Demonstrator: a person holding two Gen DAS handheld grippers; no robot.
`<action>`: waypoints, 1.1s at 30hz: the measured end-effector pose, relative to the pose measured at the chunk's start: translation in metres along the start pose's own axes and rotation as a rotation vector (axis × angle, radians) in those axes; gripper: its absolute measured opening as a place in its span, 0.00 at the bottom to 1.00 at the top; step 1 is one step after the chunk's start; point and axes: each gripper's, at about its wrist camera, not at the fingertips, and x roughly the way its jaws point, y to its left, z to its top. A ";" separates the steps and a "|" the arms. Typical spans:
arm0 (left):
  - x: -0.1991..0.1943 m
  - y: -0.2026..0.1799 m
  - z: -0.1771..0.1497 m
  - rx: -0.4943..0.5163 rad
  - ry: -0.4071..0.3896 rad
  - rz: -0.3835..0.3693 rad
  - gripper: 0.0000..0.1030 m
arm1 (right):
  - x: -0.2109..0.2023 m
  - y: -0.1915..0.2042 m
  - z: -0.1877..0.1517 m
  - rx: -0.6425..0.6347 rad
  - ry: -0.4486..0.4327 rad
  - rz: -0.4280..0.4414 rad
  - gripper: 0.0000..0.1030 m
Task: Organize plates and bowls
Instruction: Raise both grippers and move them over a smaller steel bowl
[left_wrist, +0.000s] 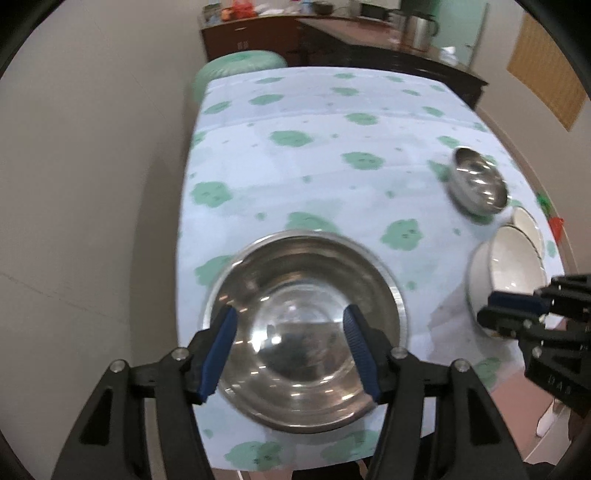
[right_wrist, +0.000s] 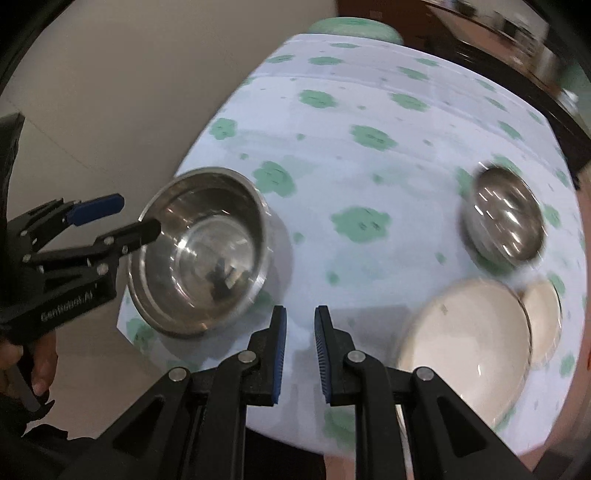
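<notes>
Stainless steel catches the light on the large bowl (left_wrist: 304, 332), which sits near the front left corner of the bench (left_wrist: 314, 147), on a pale blue cloth printed with green flower shapes. The left tool (left_wrist: 290, 328) hovers over this bowl with its blue-padded fingers (left_wrist: 221, 354) spread wide, released and gripping nothing; from the left wrist view the pads frame the bowl's inside, and the right wrist view shows the same tool (right_wrist: 127, 218) at the bowl's (right_wrist: 201, 251) left rim, one finger above the rim and one reaching just inside it, though whether either touches the metal cannot be told. The right tool (right_wrist: 300, 321) hangs over bare cloth at the front edge of the bench (right_wrist: 369, 110), between the large bowl and the white crockery, its two pads a narrow gap apart with nothing between them. In the left wrist view it (left_wrist: 517, 314) appears at the near rim of the large white bowl (left_wrist: 509, 273), which stands toward the right side of the bench. Just behind that bowl, touching or nearly so, is a smaller white bowl (left_wrist: 526, 225). Farther back sits a small steel bowl (left_wrist: 478, 184), blurred, close to the white ones. In the right wrist view the white bowl (right_wrist: 469, 339) lies just right of the tool, with the smaller one (right_wrist: 543, 317) and the small steel bowl (right_wrist: 506, 218) beyond it.
</notes>
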 end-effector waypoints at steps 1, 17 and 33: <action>-0.001 -0.005 0.001 0.008 -0.002 -0.010 0.58 | -0.002 -0.003 -0.004 0.015 0.002 -0.005 0.17; 0.000 -0.092 0.052 0.076 -0.016 -0.036 0.59 | -0.023 -0.087 -0.008 0.102 -0.047 -0.015 0.17; 0.066 -0.195 0.133 0.082 0.041 -0.053 0.59 | -0.013 -0.246 0.030 0.208 -0.068 -0.028 0.17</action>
